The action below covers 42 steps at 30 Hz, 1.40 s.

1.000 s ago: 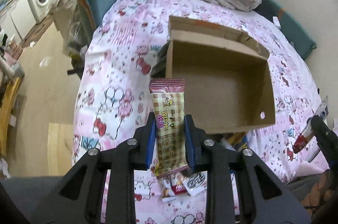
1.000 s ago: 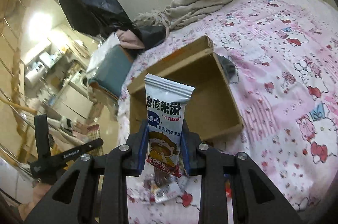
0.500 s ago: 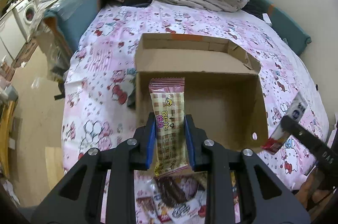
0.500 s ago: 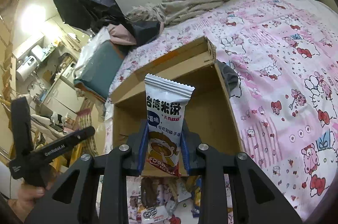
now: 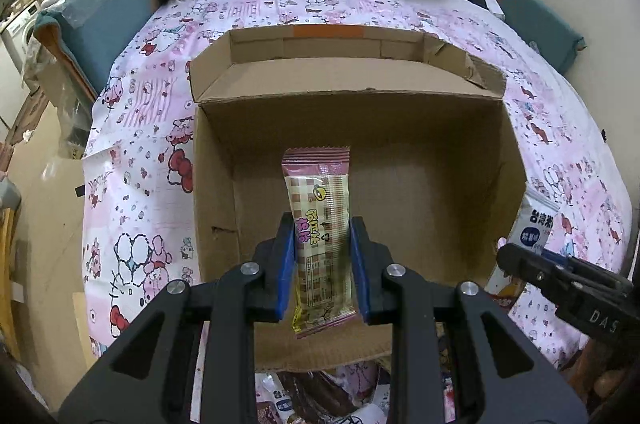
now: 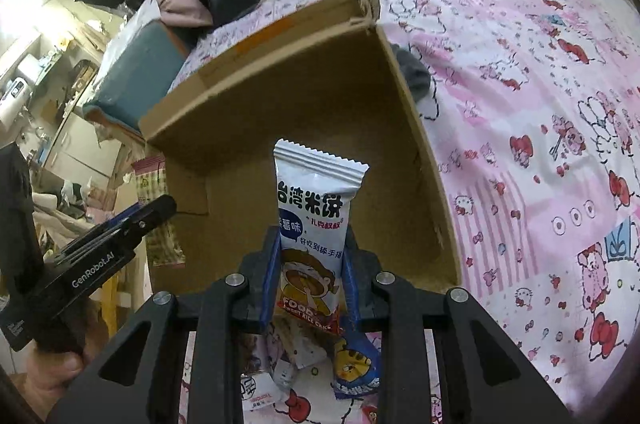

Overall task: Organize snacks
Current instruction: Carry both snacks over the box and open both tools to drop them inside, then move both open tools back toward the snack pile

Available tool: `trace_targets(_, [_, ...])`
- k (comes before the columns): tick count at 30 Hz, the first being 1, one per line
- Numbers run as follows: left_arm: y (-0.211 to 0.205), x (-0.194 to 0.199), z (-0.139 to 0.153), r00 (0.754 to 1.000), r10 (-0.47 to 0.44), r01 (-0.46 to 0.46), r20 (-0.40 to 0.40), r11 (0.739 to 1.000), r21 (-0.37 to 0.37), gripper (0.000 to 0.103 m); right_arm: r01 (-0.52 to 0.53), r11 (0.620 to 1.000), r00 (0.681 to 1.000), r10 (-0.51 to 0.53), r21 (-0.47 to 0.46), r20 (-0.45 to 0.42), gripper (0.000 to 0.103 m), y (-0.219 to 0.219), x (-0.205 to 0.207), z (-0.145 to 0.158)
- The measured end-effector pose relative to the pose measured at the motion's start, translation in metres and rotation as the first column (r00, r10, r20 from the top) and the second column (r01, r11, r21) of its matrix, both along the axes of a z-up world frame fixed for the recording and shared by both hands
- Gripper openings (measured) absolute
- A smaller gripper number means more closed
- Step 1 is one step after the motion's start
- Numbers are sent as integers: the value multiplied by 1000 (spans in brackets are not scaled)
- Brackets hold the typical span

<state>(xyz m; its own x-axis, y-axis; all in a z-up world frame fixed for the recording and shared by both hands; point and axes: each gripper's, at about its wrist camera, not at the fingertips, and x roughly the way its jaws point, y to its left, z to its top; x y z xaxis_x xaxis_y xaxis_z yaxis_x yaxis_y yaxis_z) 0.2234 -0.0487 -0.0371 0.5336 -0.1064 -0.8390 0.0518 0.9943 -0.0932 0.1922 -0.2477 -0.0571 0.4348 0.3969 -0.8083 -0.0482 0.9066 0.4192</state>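
A: Where do the two snacks stand just now?

B: The left claw [image 5: 322,264] is clamped on the pink checked wafer bar [image 5: 318,220], and the right claw [image 6: 310,272] is clamped on the white rice cake packet [image 6: 314,208]. Each packet stands with its long axis running up out of the blue pads, pointing the way its claw points.

A: And the cardboard box [image 5: 208,184]?

B: It lies open on the bed [image 5: 132,144], directly ahead of and below both claws. Its floor looks bare. The wafer bar hangs over the near middle of the opening; the rice cake packet hangs over the near edge toward the box's right wall.

A: Which hand is nearer to dropping?

B: I judge the left, since its packet is already well inside the rim. The right one sits close to the wall, so it may want easing inward before release.

A: Anything left to sort?

B: More loose snacks [image 6: 320,356] lie on the bed just this side of the box.
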Motion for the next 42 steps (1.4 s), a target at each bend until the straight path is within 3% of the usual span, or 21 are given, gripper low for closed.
trace_targets(7, [-2, 2, -6, 1000, 0, 0, 17, 1000, 13, 22, -12, 999, 997, 9, -36, -82, 29, 6, 3, -21])
trace_targets(13, [-2, 2, -9, 1000, -13, 13, 15, 1000, 7, 22, -8, 1000, 995, 5, -25, -103, 29, 6, 4, -25])
trace_targets(25, [-2, 2, -9, 1000, -26, 26, 15, 1000, -17, 23, 18, 997, 995, -11, 70, -103, 33, -2, 8, -24])
trace_targets(26, [-2, 2, -9, 999, -28, 29, 14, 999, -26, 26, 27, 996, 995, -19, 82, -102, 37, -5, 8, -23])
trace_targets(27, [0, 3, -9, 1000, -27, 28, 8, 999, -37, 29, 48, 993, 995, -37, 109, -97, 54, -10, 7, -22])
trace_targets(29, [3, 4, -10, 1000, -12, 12, -1, 999, -53, 46, 89, 983, 995, -79, 161, -67, 75, -17, 5, -16])
trace_targets(30, [4, 3, -10, 1000, -8, 8, -1, 999, -54, 47, 98, 980, 994, -90, 172, -54, 79, -19, 5, -14])
trace_targets(33, [6, 3, -8, 1000, -11, 11, 0, 999, -45, 56, 119, 976, 993, -115, 183, -34, 82, -26, 6, -9])
trace_targets(35, [10, 3, -8, 1000, -3, 3, -5, 998, -65, 78, 133, 972, 991, -127, 192, -42, 82, -29, 8, -10])
trace_targets(42, [13, 3, -5, 1000, 16, -16, -3, 997, -76, 80, 105, 977, 993, -93, 184, -71, 82, -28, 10, -12])
